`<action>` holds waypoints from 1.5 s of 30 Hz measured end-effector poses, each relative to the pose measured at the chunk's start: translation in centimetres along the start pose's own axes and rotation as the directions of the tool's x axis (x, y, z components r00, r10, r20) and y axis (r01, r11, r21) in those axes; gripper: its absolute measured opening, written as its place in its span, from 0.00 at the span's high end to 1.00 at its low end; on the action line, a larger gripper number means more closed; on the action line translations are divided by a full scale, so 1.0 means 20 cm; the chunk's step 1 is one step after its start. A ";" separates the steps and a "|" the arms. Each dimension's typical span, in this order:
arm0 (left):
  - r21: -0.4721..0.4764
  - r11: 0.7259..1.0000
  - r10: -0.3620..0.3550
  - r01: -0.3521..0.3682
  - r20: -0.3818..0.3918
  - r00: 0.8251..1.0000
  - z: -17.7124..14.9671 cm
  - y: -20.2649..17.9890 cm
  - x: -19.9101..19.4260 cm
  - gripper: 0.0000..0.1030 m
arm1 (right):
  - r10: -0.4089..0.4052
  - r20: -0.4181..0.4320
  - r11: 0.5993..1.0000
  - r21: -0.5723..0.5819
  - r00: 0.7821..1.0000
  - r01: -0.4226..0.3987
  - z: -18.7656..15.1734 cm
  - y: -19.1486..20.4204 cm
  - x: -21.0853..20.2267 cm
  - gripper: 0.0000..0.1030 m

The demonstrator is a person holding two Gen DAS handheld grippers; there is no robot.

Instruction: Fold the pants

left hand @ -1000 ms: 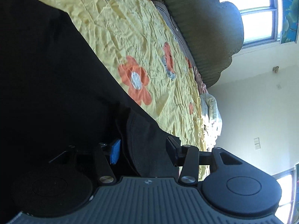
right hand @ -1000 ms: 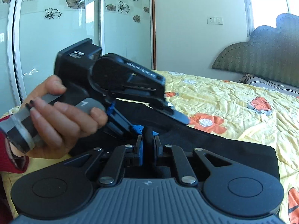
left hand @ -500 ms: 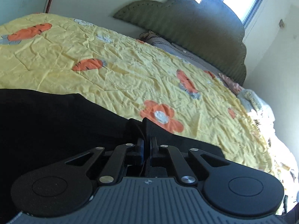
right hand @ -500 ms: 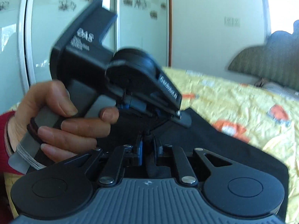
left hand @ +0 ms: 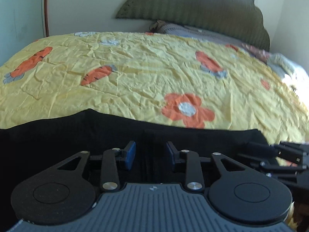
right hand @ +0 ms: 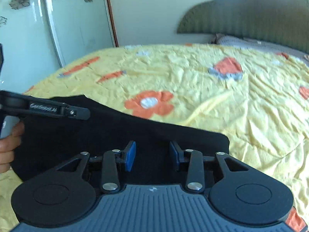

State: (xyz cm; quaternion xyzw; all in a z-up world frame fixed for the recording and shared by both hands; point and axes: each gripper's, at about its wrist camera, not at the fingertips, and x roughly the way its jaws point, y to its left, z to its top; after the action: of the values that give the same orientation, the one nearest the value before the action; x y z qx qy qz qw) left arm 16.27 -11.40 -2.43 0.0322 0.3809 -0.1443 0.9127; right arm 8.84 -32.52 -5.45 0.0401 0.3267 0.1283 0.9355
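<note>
The black pants lie folded flat on a yellow flowered bedspread, with their far edge running across the left wrist view. My left gripper hovers over them. Its jaws are opening, and the blue pads stand apart with no cloth pinched. In the right wrist view the pants end in a rounded corner at the right. My right gripper is above that end. Its jaws are opening too, and nothing is held. The left gripper and a hand show at the left edge.
A dark green padded headboard and a grey pillow stand at the far end of the bed. Glass wardrobe doors with flower prints rise beyond the bed's left side. Bare bedspread stretches beyond and right of the pants.
Both grippers were shut on pants cloth half a second ago and have let it go. The left gripper rolled upright. The right gripper moved right, away from the left one.
</note>
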 end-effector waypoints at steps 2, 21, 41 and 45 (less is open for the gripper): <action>0.013 0.999 0.039 -0.039 0.010 0.999 -0.05 -0.02 0.01 0.59 | -0.016 0.010 1.000 0.026 1.000 0.015 -0.02 -0.02 -0.01 0.63; 0.117 0.959 0.237 -0.257 0.164 0.958 -0.25 0.09 -0.24 0.48 | 0.023 0.083 0.996 -0.086 0.996 -0.016 -0.04 0.40 -0.02 0.36; -0.019 0.957 0.289 -0.290 0.158 0.944 -0.32 0.23 -0.15 0.25 | -0.152 0.021 0.988 -0.037 0.988 0.153 -0.07 0.44 0.13 0.00; -0.034 0.959 0.283 -0.282 0.151 0.947 -0.32 0.25 -0.15 0.21 | -0.149 0.020 0.988 -0.032 0.989 0.150 -0.08 0.44 0.13 0.00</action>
State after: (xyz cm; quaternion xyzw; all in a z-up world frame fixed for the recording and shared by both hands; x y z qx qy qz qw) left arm 11.41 -4.94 -5.09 0.0695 0.3013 -0.0119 0.9509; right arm 7.95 -23.30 -6.77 0.0011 0.3183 0.0629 0.9459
